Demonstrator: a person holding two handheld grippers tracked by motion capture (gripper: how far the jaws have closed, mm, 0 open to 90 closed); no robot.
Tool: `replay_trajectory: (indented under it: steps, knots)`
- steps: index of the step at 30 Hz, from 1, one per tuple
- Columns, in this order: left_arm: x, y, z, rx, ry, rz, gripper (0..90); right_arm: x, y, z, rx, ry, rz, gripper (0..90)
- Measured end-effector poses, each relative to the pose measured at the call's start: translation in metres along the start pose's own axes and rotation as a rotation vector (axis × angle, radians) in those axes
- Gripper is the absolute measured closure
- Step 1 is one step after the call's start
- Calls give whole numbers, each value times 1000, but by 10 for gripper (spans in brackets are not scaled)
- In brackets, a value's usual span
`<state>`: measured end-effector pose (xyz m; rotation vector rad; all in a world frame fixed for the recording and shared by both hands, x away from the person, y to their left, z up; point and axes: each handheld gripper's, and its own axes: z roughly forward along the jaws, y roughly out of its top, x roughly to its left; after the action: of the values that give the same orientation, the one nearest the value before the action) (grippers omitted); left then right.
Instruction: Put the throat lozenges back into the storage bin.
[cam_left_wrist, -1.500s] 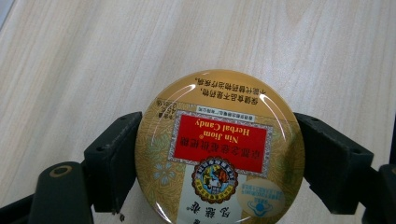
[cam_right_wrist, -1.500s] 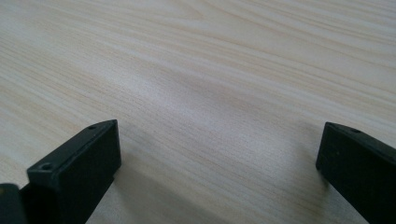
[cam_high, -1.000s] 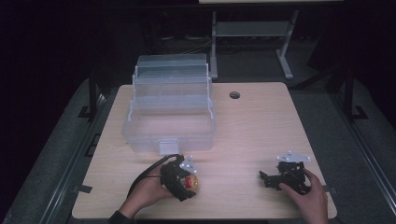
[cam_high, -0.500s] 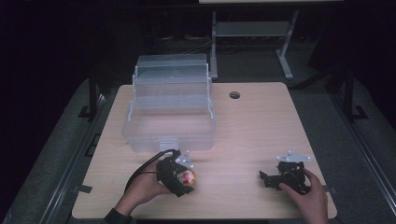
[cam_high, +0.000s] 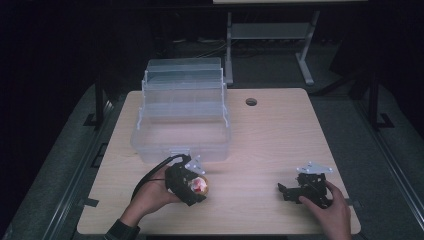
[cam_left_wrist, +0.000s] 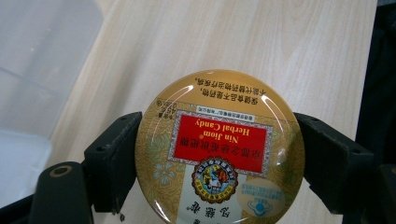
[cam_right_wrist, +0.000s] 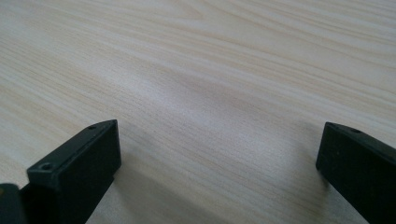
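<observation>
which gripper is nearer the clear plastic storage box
Left. The left gripper, shut on a round gold candy tin, sits just in front of the clear plastic storage box; the right gripper rests open, farther off to the box's right.

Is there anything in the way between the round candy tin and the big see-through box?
Nothing visible is. The left gripper is clamped on the candy tin just in front of the clear box, and bare table lies between them. The box's near wall is the one thing to lift over.
</observation>
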<state>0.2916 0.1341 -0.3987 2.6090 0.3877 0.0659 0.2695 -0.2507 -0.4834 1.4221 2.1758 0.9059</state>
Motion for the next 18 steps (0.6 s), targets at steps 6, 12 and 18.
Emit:
replay_trajectory:
  steps: [6,12,18]
  knots:
    - [3,4,-8,-7,0,5,196,0,0,0,0,0,-1,0]
    - [7,6,-14,-19,9,-6,196,0,0,0,0,0,-1,0]
    - [12,9,-20,-17,13,-5,196,0,0,0,1,0,-1,0]
